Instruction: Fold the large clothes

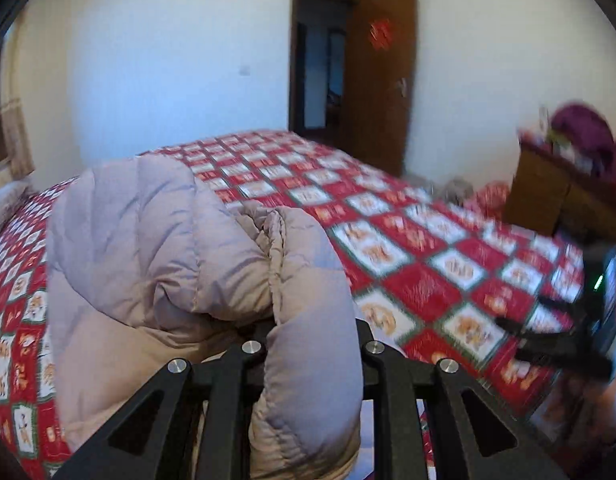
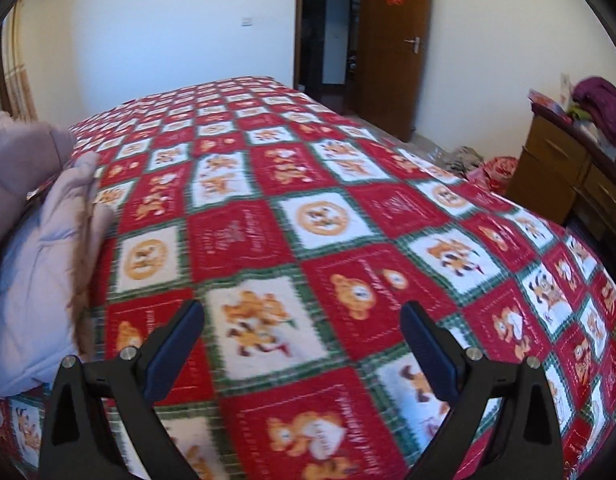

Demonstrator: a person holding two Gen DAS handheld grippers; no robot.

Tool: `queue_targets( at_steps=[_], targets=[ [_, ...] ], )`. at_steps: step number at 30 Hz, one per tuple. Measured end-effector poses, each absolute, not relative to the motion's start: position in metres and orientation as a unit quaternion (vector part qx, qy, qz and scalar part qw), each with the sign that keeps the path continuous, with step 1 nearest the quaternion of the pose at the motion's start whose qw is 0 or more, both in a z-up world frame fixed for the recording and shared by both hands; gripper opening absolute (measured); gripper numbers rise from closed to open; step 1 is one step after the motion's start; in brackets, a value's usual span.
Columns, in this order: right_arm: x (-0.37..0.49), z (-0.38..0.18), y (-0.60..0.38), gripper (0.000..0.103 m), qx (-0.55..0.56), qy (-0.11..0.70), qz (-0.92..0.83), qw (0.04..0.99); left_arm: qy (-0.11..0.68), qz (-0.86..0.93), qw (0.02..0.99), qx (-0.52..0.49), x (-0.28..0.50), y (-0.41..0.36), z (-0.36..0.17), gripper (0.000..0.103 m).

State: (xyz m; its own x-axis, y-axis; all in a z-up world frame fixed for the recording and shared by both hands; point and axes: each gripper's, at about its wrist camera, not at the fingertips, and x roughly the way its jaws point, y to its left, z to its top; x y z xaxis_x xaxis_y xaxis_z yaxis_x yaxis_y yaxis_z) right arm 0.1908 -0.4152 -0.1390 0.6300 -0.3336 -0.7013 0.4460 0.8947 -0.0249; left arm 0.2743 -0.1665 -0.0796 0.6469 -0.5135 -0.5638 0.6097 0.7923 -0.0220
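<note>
While the puffy lilac coat [image 1: 156, 248] lies bunched on the bed [image 1: 419, 280], a thick padded fold of it is held between the jaws of the left gripper [image 1: 311, 344], which are closed upon it; the fabric fills the whole gap and spills down over the black frame. The bulk of the coat is seen beyond and to the left of that gripper, heaped rather than spread, so its long axis cannot be told with certainty.

In the right wrist view the right gripper [image 2: 302, 344] is seen with its jaws wide apart and nothing between them; only the red checked bed cover is below it. From this gripper the coat [image 2: 32, 264] lies to the left, at the edge of the picture, with a brown fur trim [image 2: 84, 280] along its near side. The coat is not touched by the right gripper.

The left hand is therefore judged to be the nearer one, as it already has the garment. For the next fold, it is judged that the right gripper must be carried leftward toward the fur-trimmed edge, so that a second point of the coat can be taken and the garment drawn flat.

Both views are somewhat blurred.
</note>
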Motion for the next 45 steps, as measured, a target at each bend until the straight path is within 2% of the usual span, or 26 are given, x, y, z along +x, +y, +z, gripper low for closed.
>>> queue_targets(
  at_steps=[5, 8, 10, 13, 20, 25, 27, 30, 33, 38, 42, 45],
  targets=[
    [0.191, -0.147, -0.427, 0.1, 0.09, 0.373, -0.213, 0.899, 0.283, -0.301, 0.9, 0.141, 0.267, -0.19, -0.099, 0.021],
    [0.193, -0.151, -0.425, 0.1, 0.088, 0.376, -0.207, 0.899, 0.283, -0.297, 0.897, 0.167, 0.262, -0.198, -0.097, 0.038],
    [0.194, -0.155, -0.425, 0.1, 0.089, 0.379, -0.203, 0.898, 0.281, -0.295, 0.894, 0.184, 0.255, -0.205, -0.091, 0.058],
    [0.194, -0.159, -0.426, 0.1, 0.093, 0.382, -0.203, 0.897, 0.265, -0.285, 0.899, 0.201, 0.237, -0.212, -0.079, 0.074],
    [0.194, -0.16, -0.424, 0.1, 0.09, 0.385, -0.201, 0.896, 0.237, -0.284, 0.916, 0.159, 0.206, -0.158, -0.037, 0.082],
    [0.203, -0.159, -0.417, 0.086, 0.079, 0.399, -0.192, 0.893, 0.202, -0.233, 0.945, 0.108, 0.218, -0.092, -0.01, 0.096],
    [0.205, -0.153, -0.414, 0.075, 0.083, 0.396, -0.188, 0.895, 0.196, -0.174, 0.96, 0.097, 0.244, -0.065, -0.013, 0.097],
    [0.212, -0.132, -0.403, 0.069, 0.086, 0.382, -0.171, 0.904, 0.225, -0.092, 0.967, 0.077, 0.306, -0.032, -0.032, 0.097],
    [0.229, -0.106, -0.384, 0.069, 0.078, 0.372, -0.144, 0.914, 0.273, -0.011, 0.961, 0.055, 0.377, -0.005, -0.067, 0.097],
    [0.267, -0.064, -0.348, 0.068, 0.066, 0.344, -0.115, 0.929, 0.299, -0.013, 0.954, -0.02, 0.423, -0.003, -0.096, 0.097],
    [0.297, -0.038, -0.318, 0.054, 0.061, 0.332, -0.089, 0.937, 0.274, -0.058, 0.958, 0.058, 0.412, -0.062, -0.093, 0.097],
    [0.318, -0.026, -0.297, 0.051, 0.055, 0.319, -0.08, 0.943, 0.243, -0.066, 0.956, 0.154, 0.392, -0.11, -0.097, 0.097]
  ],
)
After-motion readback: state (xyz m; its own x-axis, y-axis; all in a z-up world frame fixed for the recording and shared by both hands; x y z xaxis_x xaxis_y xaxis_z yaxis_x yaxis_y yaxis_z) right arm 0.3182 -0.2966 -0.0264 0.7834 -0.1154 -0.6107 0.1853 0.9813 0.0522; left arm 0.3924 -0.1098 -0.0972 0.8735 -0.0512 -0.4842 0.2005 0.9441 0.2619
